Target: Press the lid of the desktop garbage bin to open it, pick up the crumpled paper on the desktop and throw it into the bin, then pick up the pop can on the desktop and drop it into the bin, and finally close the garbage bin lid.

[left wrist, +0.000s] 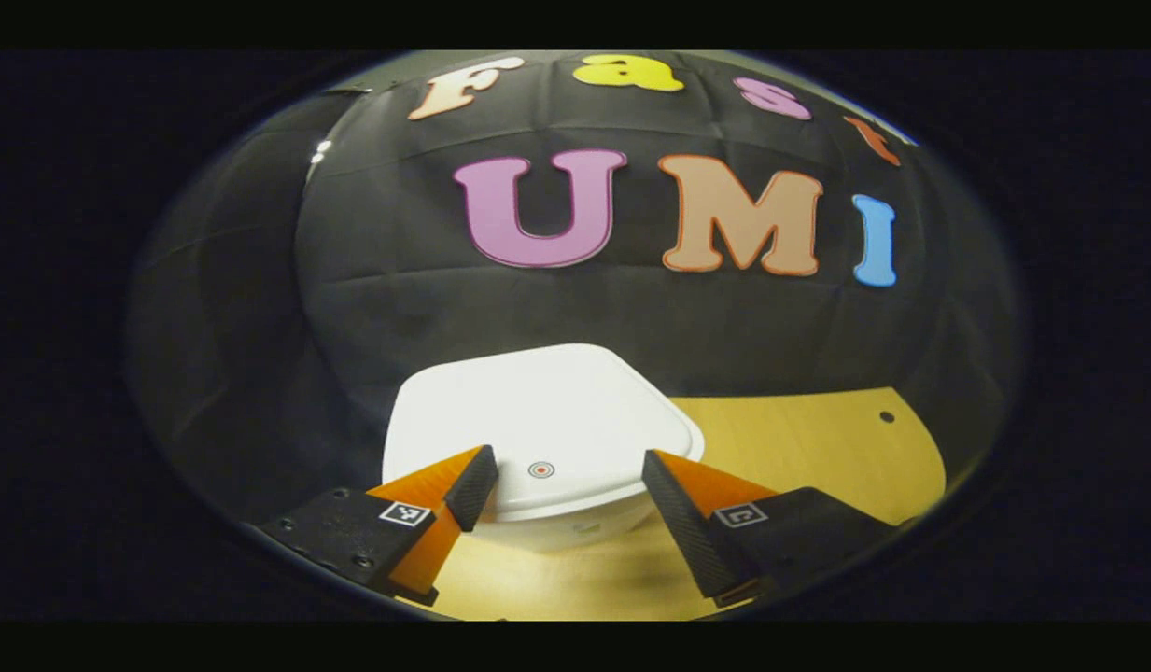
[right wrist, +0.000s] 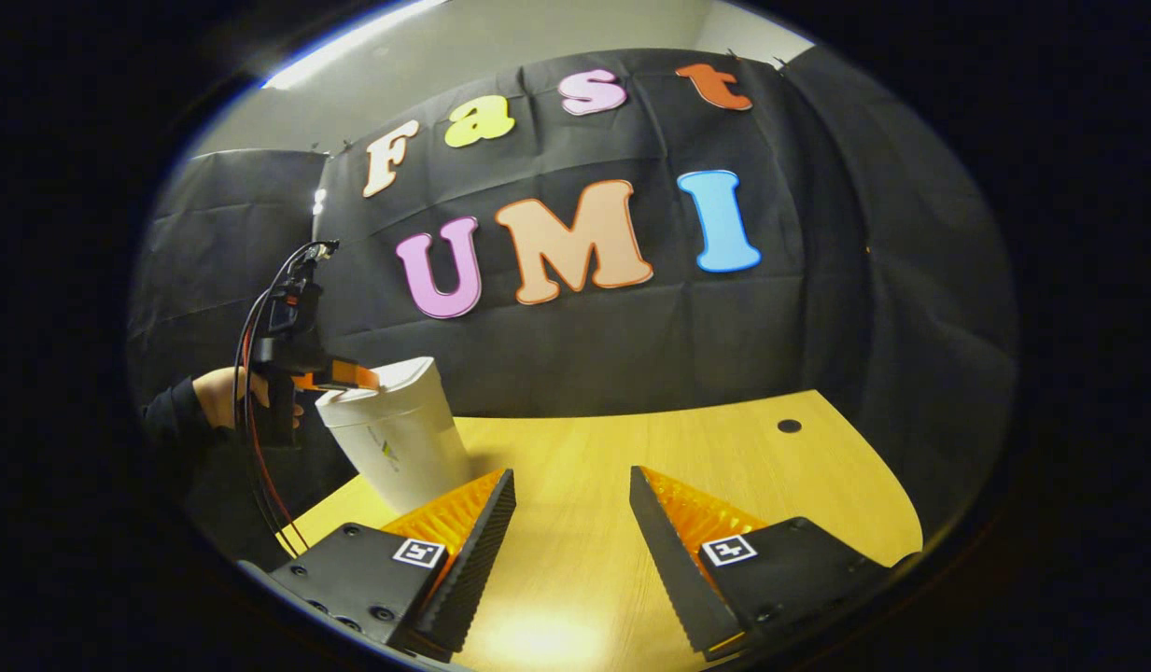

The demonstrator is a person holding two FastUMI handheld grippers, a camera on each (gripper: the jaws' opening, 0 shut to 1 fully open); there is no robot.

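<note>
Left gripper (left wrist: 566,490) poised over the white garbage bin (left wrist: 547,420), jaws spread wide and holding nothing, the fingertips (left wrist: 477,481) flanking the small round mark (left wrist: 540,469) near the front edge of the closed lid (left wrist: 538,401); in the right gripper view the same left gripper (right wrist: 351,376) sits at the top of the bin (right wrist: 402,439), whether touching the lid cannot be told. Right gripper (right wrist: 570,523) hangs over bare wooden desktop (right wrist: 724,448), also wide and empty, well apart from the bin. The lid being flat and shut, the step in hand is judged to be either the opening press or the final closing. To do it well, 1 fingertip should likely bear straight down on the round mark, since an off-centre push could tip the light, tapered bin; the right gripper could steady its wall
</note>
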